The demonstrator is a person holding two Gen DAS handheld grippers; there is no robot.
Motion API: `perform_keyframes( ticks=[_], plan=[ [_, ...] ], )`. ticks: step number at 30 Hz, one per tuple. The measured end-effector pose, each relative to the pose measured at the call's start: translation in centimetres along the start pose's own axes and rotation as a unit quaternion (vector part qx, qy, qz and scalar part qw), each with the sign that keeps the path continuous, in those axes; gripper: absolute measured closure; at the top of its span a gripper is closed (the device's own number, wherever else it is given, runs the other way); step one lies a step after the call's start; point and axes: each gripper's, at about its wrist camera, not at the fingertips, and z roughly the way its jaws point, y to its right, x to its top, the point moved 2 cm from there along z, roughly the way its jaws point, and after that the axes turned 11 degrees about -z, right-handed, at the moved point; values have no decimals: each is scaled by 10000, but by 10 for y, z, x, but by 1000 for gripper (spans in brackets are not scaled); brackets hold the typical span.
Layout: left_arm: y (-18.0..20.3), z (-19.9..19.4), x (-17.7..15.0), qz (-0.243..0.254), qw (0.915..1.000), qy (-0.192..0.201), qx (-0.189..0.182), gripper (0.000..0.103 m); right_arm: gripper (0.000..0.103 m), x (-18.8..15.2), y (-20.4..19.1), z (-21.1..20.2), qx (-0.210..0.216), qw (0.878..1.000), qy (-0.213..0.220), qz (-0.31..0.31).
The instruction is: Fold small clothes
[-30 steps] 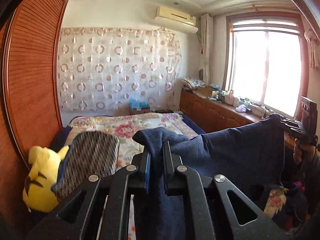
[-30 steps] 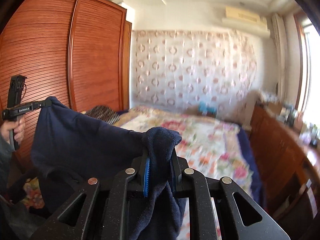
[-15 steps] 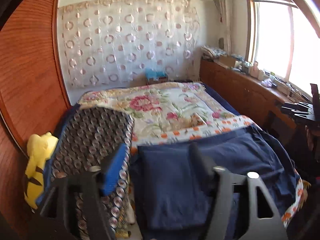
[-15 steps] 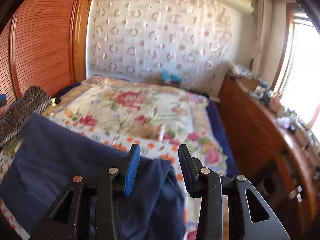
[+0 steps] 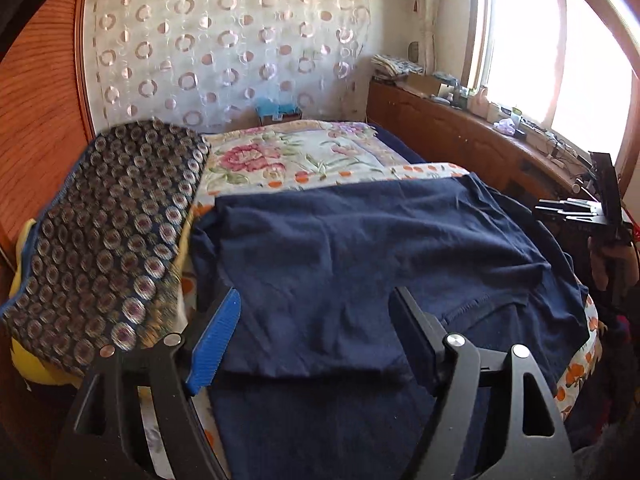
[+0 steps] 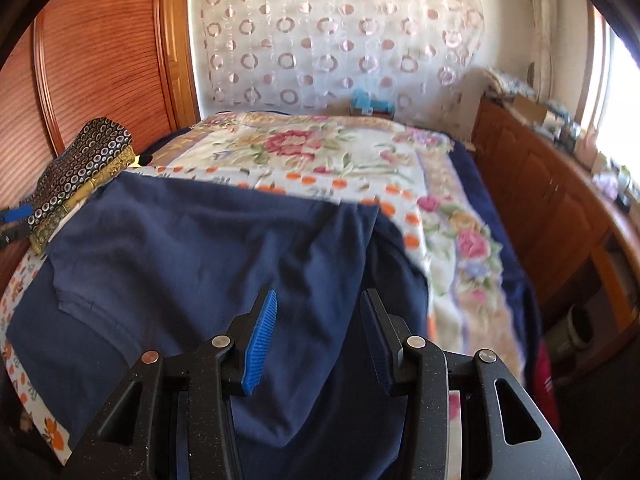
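**Left wrist view: navy garment laid out flat, both claws let go**

Left wrist view shows the navy garment [image 5: 360, 248] spread on the near end of the floral bedspread [image 5: 296, 152], with its upper part already doubled over so that a stitched hem lies across the lower layer. It is judged to have been laid there to give a flat, supported surface on which the next fold can be made square.

The left gripper [image 5: 316, 312] is held low over the garment's near edge, angled downward. Its jaws have just been opening and now stand wide apart; cloth lies beneath and between them, but neither pad presses on it, so nothing is gripped. The right gripper [image 6: 318, 312] is likewise poised over the garment's other near corner, its jaws having just been opening to a moderate gap, with fabric below but not pinched. Both releases are read as deliberate: the cloth is left to settle before fresh grip points are chosen.

A patterned cushion [image 5: 112, 232] is seen just beside the garment's left edge, touching or nearly touching it, with a yellow plush toy [image 5: 24, 364] partly hidden under the cushion. Beyond the garment's right side a wooden cabinet [image 6: 560, 216] runs along the bed. The cushion's closeness is judged a possible snag when the left side is folded inward.
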Motion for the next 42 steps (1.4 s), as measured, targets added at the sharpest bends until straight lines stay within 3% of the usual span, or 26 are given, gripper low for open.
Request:
perform_keyframes(
  ticks=[13, 18, 23, 31, 35, 40, 42],
  plan=[
    [-7, 11, -52, -298, 9989, -324, -169, 26, 57, -26, 32, 12, 383, 9970, -259, 615],
    [-16, -2, -57, -473, 9985, -198, -166, 26, 57, -35, 31, 4, 295, 9974, -165, 632],
    [-24, 0, -68, -433, 9984, -365, 38, 26, 57, -37, 30, -3, 170, 9983, -150, 529],
    [-23, -1, -58, -478, 9983, -330, -58, 26, 57, -32, 19, 8, 430, 9965, -145, 700],
    [-30, 5, -35, -654, 9973, -259, 200, 29, 57, -28, 20, 19, 348, 9956, -269, 829],
    [-51, 27, -16, -822, 9943, -432, 527, 40, 57, -27, 19, 26, 151, 9958, -422, 793],
    [-54, 36, -14, -880, 9935, -571, 444, 49, 57, -25, 16, 26, 82, 9964, -468, 707]
  ],
)
